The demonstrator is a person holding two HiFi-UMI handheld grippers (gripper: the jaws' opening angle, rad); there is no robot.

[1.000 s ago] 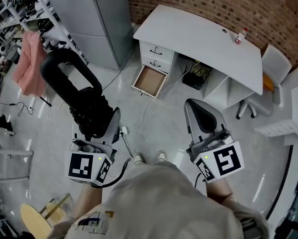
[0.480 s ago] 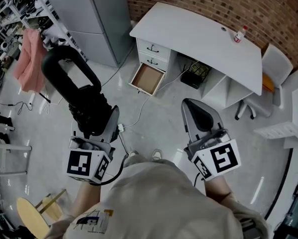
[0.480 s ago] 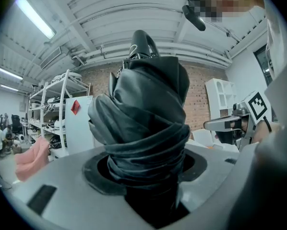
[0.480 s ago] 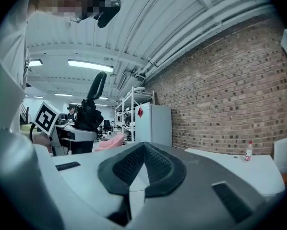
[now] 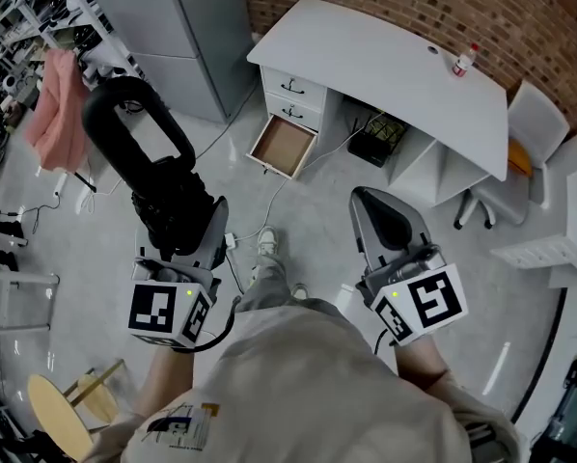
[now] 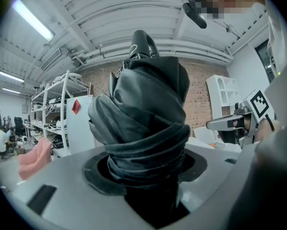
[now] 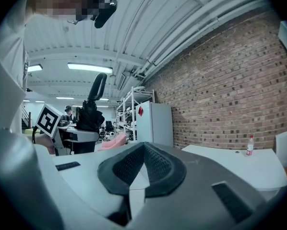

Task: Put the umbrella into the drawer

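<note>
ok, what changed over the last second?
One leg has swung forward, a step toward the open drawer. Nothing taken or let go. The left gripper stays clamped on the umbrella; the right gripper stays shut and empty.

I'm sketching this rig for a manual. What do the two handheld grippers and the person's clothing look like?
The left gripper and right gripper are light grey wedge-shaped shells; the fingers carry black ribbed pads. Each bears a white cube with black square markers and a small green light. A black cable loops from the left one. The person wears a light beige top.
</note>
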